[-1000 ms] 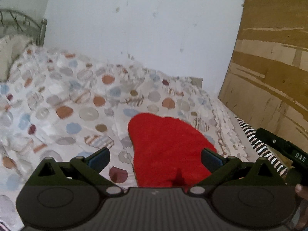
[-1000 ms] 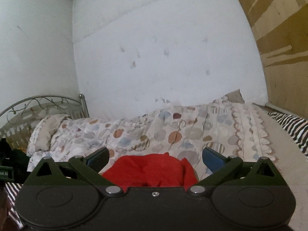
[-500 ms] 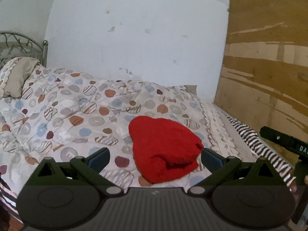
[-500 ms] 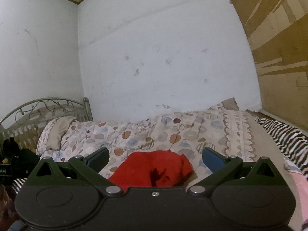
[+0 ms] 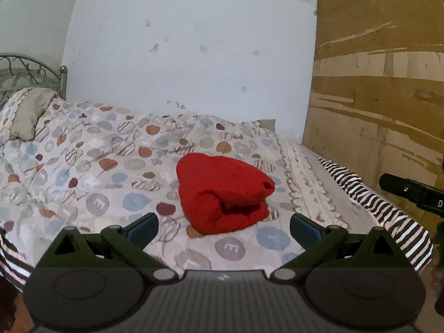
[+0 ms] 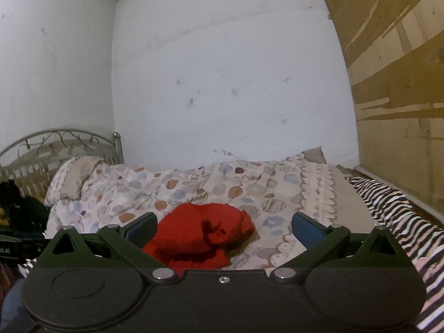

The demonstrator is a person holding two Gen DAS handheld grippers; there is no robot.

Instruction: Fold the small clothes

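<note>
Folded red garment (image 5: 223, 193) on the dotted quilt (image 5: 97, 166), beyond both wide-open, empty grippers: left gripper (image 5: 224, 226), right gripper (image 6: 224, 226).

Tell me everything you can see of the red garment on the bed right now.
The red garment is plain bright red and looks like fuzzy knit or fleece. It lies folded into a thick, rounded bundle, with rolled layers and a dark gap showing at the near end. It rests on the spotted quilt, near the quilt's scalloped edge. Nothing else touches it: the left tool and right tool are both open and clear of it.
</note>
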